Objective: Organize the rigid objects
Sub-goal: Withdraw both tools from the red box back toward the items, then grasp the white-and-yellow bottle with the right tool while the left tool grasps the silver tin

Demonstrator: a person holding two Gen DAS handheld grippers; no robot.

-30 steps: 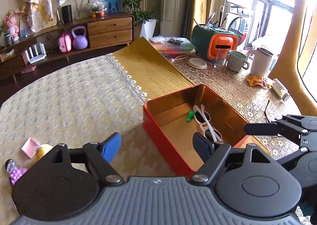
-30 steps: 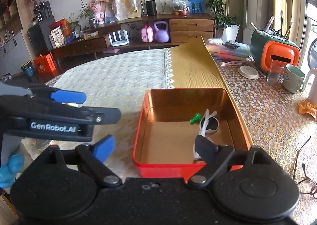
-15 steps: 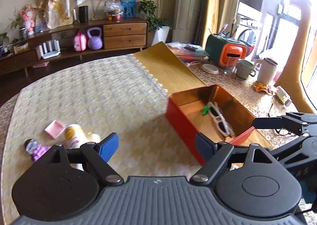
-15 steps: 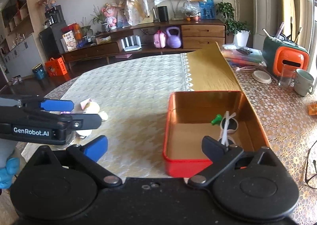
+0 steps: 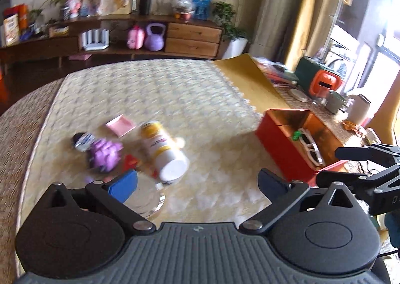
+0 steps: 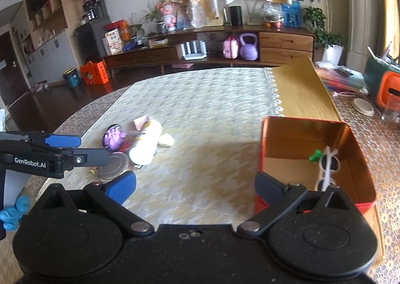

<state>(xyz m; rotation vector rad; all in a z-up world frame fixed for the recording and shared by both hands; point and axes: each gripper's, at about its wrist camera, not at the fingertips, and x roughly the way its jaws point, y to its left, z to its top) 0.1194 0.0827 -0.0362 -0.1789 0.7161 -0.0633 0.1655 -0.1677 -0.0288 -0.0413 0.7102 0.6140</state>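
Left gripper, fingers just spread wide and empty: drop squarely over white bottle lying just ahead of left finger, clamp mid-body, clear of metal tin, then carry to red box.

"GenRobot.AI" stands in white on the left gripper.

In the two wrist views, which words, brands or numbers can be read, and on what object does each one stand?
"GenRobot.AI": white letters on the side of the left gripper, in the right wrist view.
White and yellow bottle: its label print is too blurred to read.
Boxes on the far shelf: print too small to read.
Nothing else is readable.
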